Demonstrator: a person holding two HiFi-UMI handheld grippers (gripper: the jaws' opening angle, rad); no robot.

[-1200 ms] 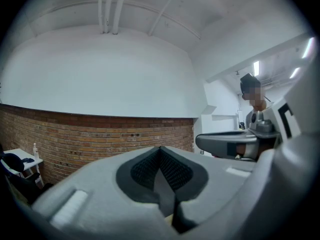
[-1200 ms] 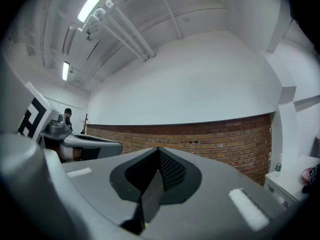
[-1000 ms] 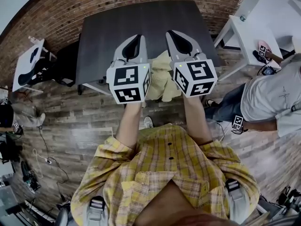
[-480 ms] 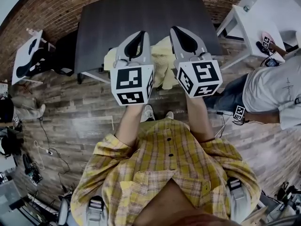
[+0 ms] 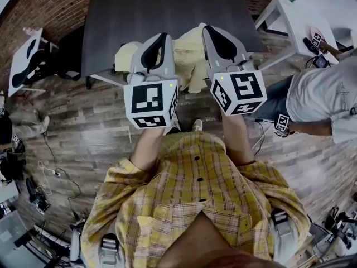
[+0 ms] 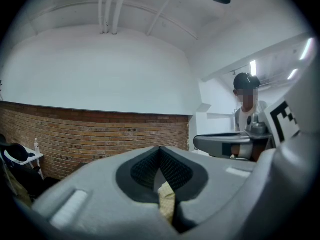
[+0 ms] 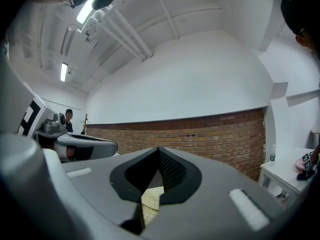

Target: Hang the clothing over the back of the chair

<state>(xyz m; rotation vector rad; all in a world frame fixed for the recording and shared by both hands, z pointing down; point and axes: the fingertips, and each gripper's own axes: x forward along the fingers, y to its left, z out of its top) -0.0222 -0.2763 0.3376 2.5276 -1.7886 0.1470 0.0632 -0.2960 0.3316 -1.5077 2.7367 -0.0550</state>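
Observation:
A pale yellow garment [image 5: 189, 60] hangs between my two grippers in the head view, over the near edge of the dark table [image 5: 167, 7]. One fold [image 5: 125, 54] of it spreads out to the left. My left gripper [image 5: 160, 38] is shut on the cloth; in the left gripper view a strip of yellow fabric [image 6: 166, 204] is pinched in the left gripper [image 6: 160, 153]. My right gripper [image 5: 210, 31] is also shut on it, with fabric [image 7: 150, 201] showing in the right gripper [image 7: 159, 153]. Both are raised and point up at the brick wall. A dark chair-like shape [image 5: 68, 54] stands left of the table.
A white side table [image 5: 295, 21] is at the right, with a person in a grey shirt [image 5: 323, 99] beside it. Another white table [image 5: 25, 66] stands at the far left. Cables [image 5: 47, 172] lie on the wooden floor.
Both grippers have lifted and moved forward with the garment. The cloth now hangs higher, and more of it spreads to the left of the left gripper.

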